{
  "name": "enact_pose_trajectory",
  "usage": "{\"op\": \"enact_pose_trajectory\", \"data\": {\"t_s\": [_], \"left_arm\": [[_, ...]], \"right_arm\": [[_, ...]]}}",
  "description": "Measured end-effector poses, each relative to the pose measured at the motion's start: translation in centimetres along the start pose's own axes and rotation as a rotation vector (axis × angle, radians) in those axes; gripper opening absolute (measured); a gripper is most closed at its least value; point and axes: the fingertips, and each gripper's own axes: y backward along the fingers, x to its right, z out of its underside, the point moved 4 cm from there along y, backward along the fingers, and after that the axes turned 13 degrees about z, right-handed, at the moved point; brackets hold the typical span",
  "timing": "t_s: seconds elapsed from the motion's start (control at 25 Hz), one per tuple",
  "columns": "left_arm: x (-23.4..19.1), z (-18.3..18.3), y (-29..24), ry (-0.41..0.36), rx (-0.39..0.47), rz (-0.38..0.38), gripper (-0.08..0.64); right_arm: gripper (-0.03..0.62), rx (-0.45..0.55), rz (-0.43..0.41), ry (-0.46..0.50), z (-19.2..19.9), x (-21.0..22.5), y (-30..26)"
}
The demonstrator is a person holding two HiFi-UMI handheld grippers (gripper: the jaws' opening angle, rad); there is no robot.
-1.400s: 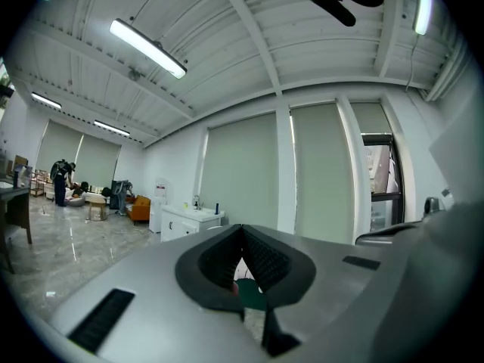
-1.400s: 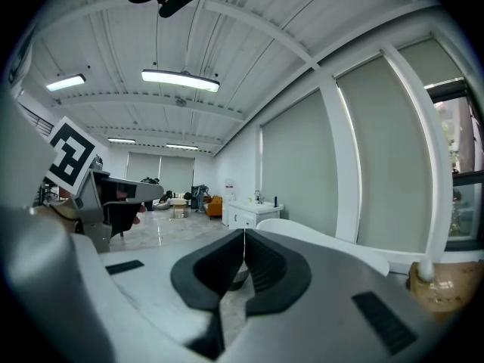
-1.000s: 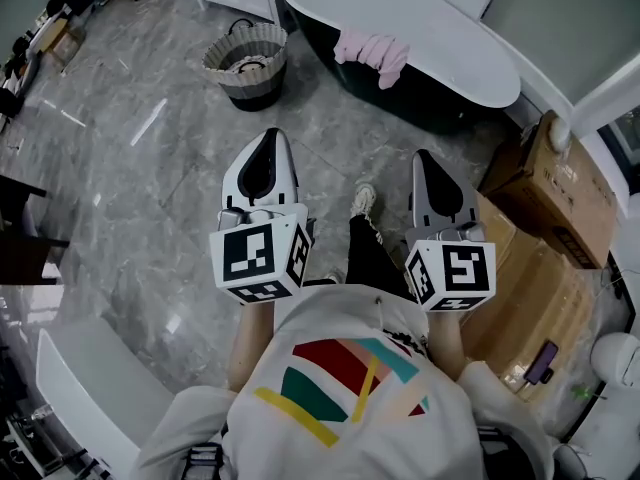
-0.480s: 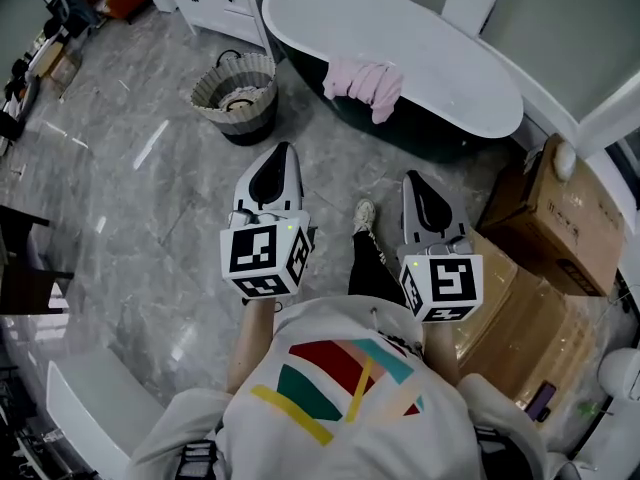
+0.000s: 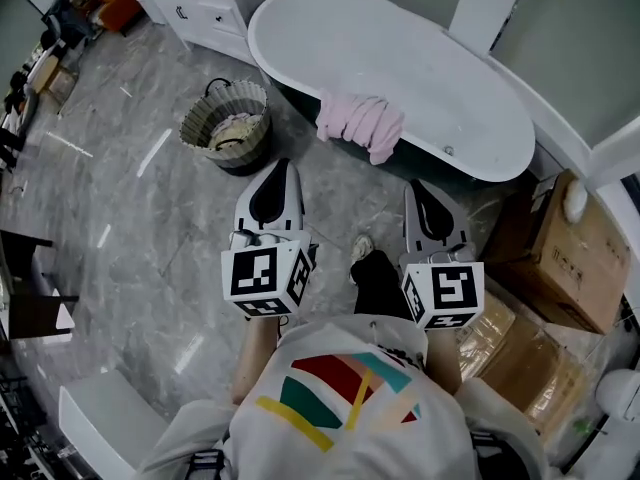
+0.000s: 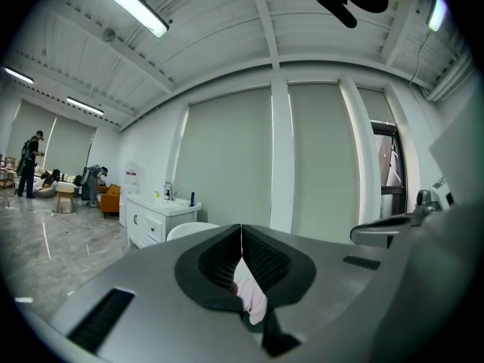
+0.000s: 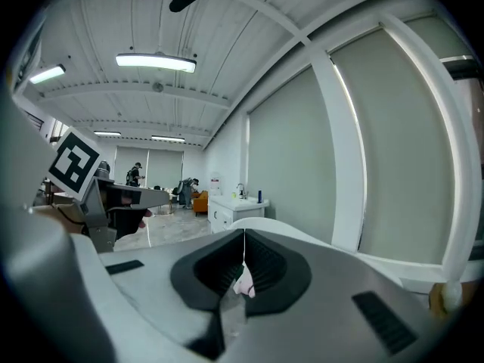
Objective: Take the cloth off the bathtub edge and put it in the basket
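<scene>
A pink cloth (image 5: pixel 362 126) hangs over the near rim of the white bathtub (image 5: pixel 400 63) in the head view. A woven basket (image 5: pixel 226 126) stands on the floor to the tub's left. My left gripper (image 5: pixel 282 165) and right gripper (image 5: pixel 417 186) are both shut and empty, held side by side short of the tub. Through the closed jaws, the left gripper view shows a sliver of the pink cloth (image 6: pixel 252 297) far ahead. The right gripper view shows the cloth (image 7: pixel 243 283) too.
Cardboard boxes (image 5: pixel 555 253) sit on the floor at the right, beside the tub's end. A white cabinet (image 5: pixel 215 8) stands behind the basket. A person's shoe (image 5: pixel 361 247) is between the grippers. A white column (image 5: pixel 485 3) rises behind the tub.
Both grippers and the person have moved toward the bathtub. The tub, cloth and basket sit lower and larger in the head view. The jaws stayed shut.
</scene>
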Motion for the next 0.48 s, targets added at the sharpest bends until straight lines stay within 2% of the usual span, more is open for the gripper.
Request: {"op": "enact_pose_trajectory", "data": {"t_s": [0.24, 0.48], "left_arm": [[-1.9, -3.1, -11.5, -0.023, -0.038, 0.0, 0.018], [-2.5, -5.4, -18.9, -0.076, -0.05, -0.018, 0.019]], "right_arm": [[0.014, -0.069, -0.046, -0.023, -2.8, 4.7, -10.2], [0.012, -0.008, -0.037, -0.049, -6.1, 9.4, -17.6]]}}
